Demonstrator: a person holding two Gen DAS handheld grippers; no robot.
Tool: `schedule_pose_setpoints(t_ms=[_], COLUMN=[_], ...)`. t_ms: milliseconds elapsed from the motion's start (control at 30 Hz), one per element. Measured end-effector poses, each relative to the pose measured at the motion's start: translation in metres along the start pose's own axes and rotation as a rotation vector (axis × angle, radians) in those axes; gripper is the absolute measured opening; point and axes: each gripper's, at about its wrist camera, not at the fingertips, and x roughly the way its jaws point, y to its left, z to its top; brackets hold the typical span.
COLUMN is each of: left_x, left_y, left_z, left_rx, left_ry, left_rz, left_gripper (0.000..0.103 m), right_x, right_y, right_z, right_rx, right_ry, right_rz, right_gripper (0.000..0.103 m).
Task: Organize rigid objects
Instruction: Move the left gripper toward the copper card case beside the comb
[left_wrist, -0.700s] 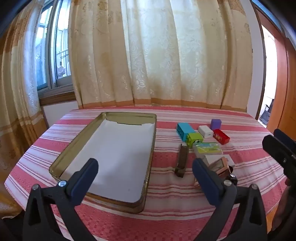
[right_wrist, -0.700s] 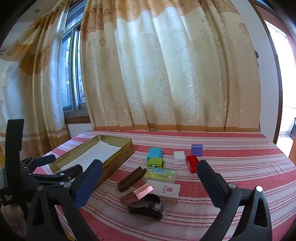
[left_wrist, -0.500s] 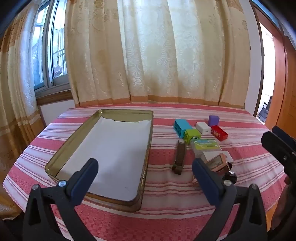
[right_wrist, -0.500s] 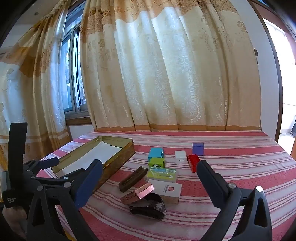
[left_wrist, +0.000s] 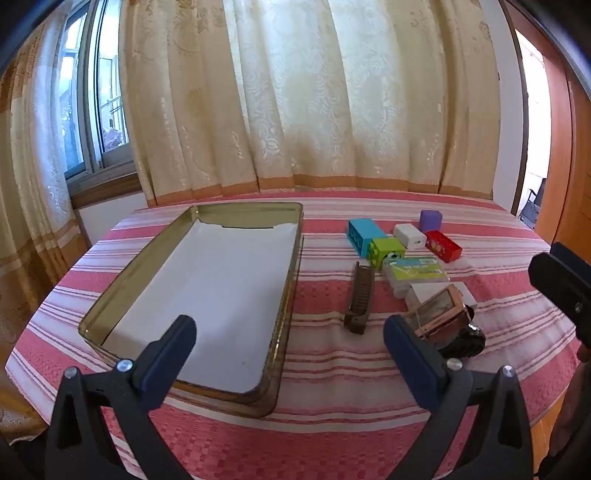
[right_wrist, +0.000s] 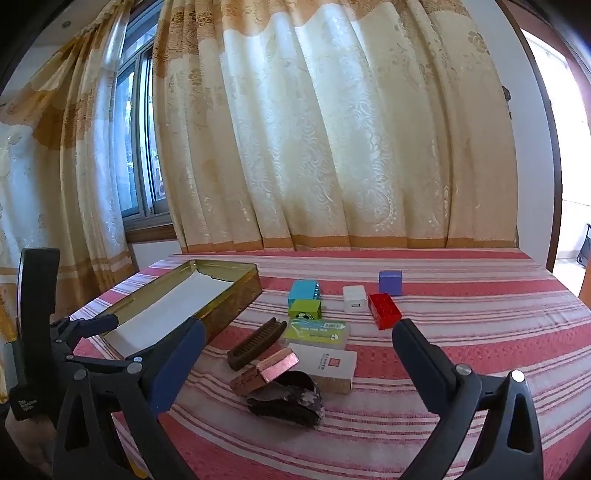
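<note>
A gold metal tray (left_wrist: 284, 295) with a white liner lies on the left of the table; it also shows in the right wrist view (right_wrist: 236, 299). To its right lie a brown comb (left_wrist: 360, 301), a copper box (left_wrist: 439, 314) on a dark object (right_wrist: 284, 400), a white box (right_wrist: 325, 365), a green card pack (left_wrist: 413, 271), blue (left_wrist: 364, 234), green (left_wrist: 386, 251) and red (left_wrist: 443, 245) blocks, a white charger (left_wrist: 408, 234) and a purple cube (left_wrist: 430, 219). My left gripper (left_wrist: 288, 360) is open near the tray's front edge. My right gripper (right_wrist: 295, 360) is open above the front items.
The table carries a red and white striped cloth (left_wrist: 332, 369). Cream curtains (left_wrist: 314, 110) hang behind it, with a window (left_wrist: 92, 110) at the left and a wooden door frame (left_wrist: 561, 147) at the right. The table's front edge is close below both grippers.
Both views have shifted slightly; the table and its items sit a little lower and nearer. Nothing on the table has moved. Both grippers stay open.
</note>
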Motion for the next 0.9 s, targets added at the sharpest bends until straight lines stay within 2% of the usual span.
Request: schedule_pose_setpoints(t_ms=[600,900], left_x=[0.006,0.011], left_y=[-0.009,-0.025], left_z=[-0.003,-0.007], left_rx=[0.012,0.03], left_ry=[0.016,0.021], left_rz=[-0.005,-0.032], left_gripper=[0.103,0.103], right_x=[0.001,0.002], right_y=[-0.012,-0.021], right_z=[-0.007,-0.01], right_rx=[0.024,0.031], right_ry=[0.008,0.014], right_rz=[-0.011,-0.032], right_gripper=[0.102,0.102])
